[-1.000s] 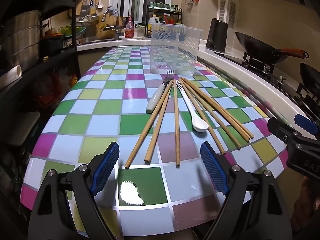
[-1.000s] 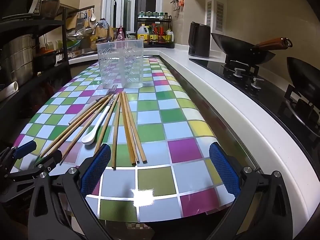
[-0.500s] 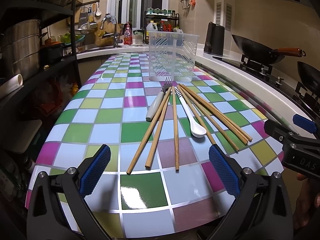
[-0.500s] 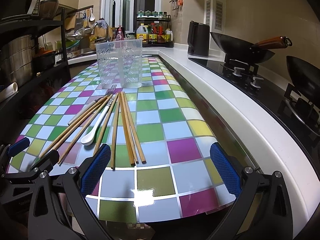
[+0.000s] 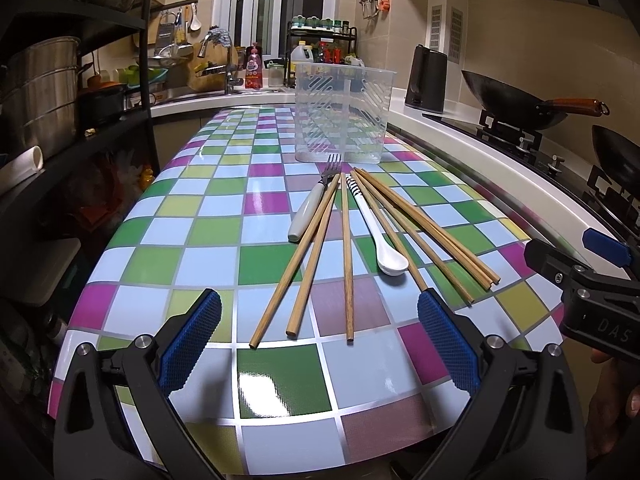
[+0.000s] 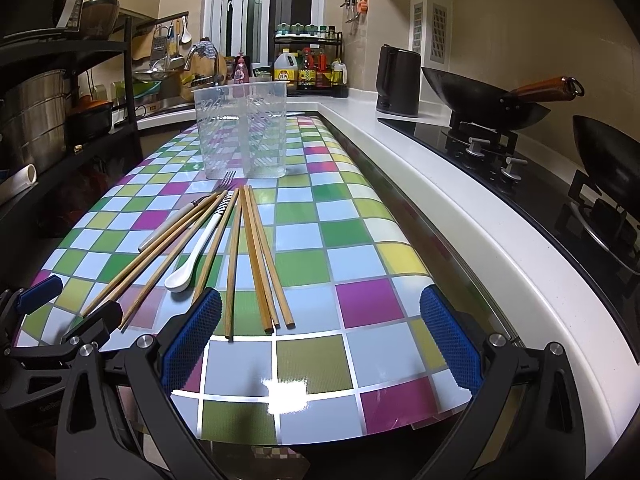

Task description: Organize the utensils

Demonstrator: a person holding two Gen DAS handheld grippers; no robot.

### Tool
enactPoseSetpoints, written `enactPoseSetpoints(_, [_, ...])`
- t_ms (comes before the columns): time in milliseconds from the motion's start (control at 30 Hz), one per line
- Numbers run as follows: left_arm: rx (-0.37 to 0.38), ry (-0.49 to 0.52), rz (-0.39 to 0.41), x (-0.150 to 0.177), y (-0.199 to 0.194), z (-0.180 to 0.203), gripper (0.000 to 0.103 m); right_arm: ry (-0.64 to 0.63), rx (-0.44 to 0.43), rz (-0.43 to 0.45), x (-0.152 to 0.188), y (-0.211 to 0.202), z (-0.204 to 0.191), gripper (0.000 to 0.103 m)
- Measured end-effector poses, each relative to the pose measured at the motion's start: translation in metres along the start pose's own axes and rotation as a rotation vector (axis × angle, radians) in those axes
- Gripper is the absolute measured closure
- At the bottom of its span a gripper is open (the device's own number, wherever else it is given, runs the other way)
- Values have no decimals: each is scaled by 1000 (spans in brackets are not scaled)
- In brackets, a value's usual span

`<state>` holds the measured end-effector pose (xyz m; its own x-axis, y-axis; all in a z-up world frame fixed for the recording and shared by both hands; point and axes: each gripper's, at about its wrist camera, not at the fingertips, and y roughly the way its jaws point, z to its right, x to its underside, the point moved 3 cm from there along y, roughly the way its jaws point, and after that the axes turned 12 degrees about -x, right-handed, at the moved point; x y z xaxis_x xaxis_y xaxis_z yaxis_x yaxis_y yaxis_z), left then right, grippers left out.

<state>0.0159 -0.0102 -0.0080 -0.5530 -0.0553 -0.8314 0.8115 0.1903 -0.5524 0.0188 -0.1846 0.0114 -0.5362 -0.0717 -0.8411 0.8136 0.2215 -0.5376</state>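
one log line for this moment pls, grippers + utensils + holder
left gripper: open, jaws just widened, nothing between | right gripper: open, empty | chopsticks, spoon, fork: on table | clear holder: empty

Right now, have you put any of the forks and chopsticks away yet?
Not yet. The bin looks empty. The fork, spoon and chopsticks all lie loose on the table. The left gripper has just opened wide and holds nothing; the right gripper is open and empty too. Everything is left: each utensil has to go into the bin.
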Motion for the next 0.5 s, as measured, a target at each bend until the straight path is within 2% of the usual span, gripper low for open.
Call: enactPoseSetpoints(500, [7,-1,4,-2,-2,3,7,-7,0,4,-1,-2,-3,5])
